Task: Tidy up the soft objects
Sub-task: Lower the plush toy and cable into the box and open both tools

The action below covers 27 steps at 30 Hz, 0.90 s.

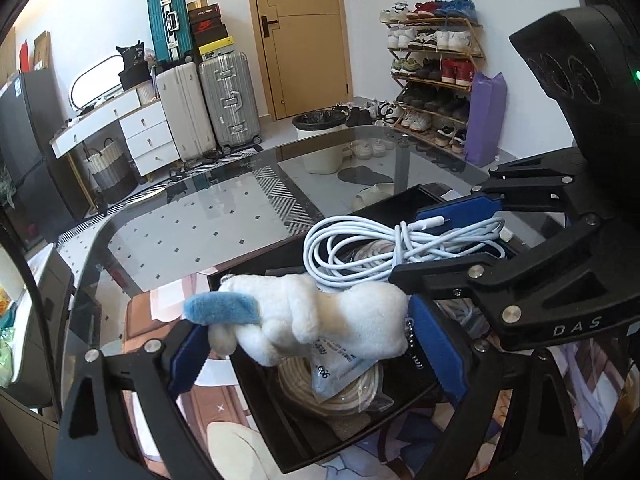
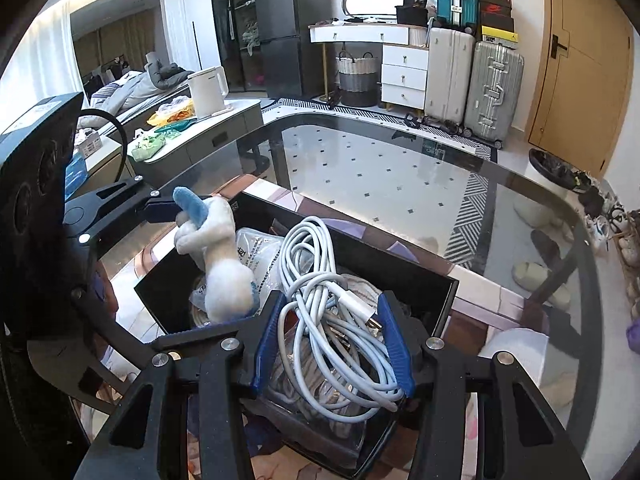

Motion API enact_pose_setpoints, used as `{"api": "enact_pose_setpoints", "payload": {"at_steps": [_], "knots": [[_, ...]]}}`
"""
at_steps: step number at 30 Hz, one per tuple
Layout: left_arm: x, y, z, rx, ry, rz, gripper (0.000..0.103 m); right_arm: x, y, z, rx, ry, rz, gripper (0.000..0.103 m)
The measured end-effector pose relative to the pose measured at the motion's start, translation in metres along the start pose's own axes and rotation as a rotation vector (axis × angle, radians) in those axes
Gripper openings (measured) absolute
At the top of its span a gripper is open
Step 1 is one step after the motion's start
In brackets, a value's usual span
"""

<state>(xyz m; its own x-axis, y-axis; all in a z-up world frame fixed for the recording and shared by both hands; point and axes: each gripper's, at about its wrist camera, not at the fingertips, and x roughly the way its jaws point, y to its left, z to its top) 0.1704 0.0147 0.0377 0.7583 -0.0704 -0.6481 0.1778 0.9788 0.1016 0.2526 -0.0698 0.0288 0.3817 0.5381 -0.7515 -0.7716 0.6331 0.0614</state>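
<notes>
My left gripper [image 1: 308, 332] is shut on a white plush toy [image 1: 320, 316] with a blue ear, held over the near end of a black box [image 1: 256, 272]. The toy also shows in the right wrist view [image 2: 216, 256], with the left gripper's fingers [image 2: 160, 208] on it. My right gripper [image 2: 332, 324] is shut on a coiled white cable [image 2: 320, 292] and holds it over the same box [image 2: 400, 264]. In the left wrist view the cable [image 1: 384, 244] hangs between the right gripper's blue pads [image 1: 456, 208]. Bagged cables [image 1: 344, 384] lie inside the box.
The box stands on a printed mat [image 2: 472, 292] on a glass table [image 2: 380, 168]. Beyond the table stand suitcases [image 1: 204, 100], a white drawer unit [image 1: 148, 136], a shoe rack [image 1: 432, 68], a bin [image 1: 320, 128] and a side counter with a kettle [image 2: 206, 88].
</notes>
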Motion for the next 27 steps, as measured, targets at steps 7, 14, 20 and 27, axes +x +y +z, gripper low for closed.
{"api": "enact_pose_setpoints", "payload": {"at_steps": [7, 14, 20, 27], "knots": [[0.000, -0.002, -0.001, 0.022, 0.003, 0.016, 0.094, -0.003, -0.011, -0.009, 0.041, -0.030, 0.029, 0.053], [-0.009, 0.001, -0.005, -0.029, 0.005, 0.009, 0.097, -0.042, -0.011, -0.023, 0.056, -0.119, -0.013, 0.081], [-0.033, 0.005, -0.011, -0.096, -0.054, 0.012, 0.103, -0.074, -0.006, -0.043, 0.093, -0.202, -0.062, 0.102], [-0.060, 0.008, -0.026, -0.179, -0.109, 0.042, 0.103, -0.092, 0.006, -0.067, 0.132, -0.258, -0.104, 0.102]]}}
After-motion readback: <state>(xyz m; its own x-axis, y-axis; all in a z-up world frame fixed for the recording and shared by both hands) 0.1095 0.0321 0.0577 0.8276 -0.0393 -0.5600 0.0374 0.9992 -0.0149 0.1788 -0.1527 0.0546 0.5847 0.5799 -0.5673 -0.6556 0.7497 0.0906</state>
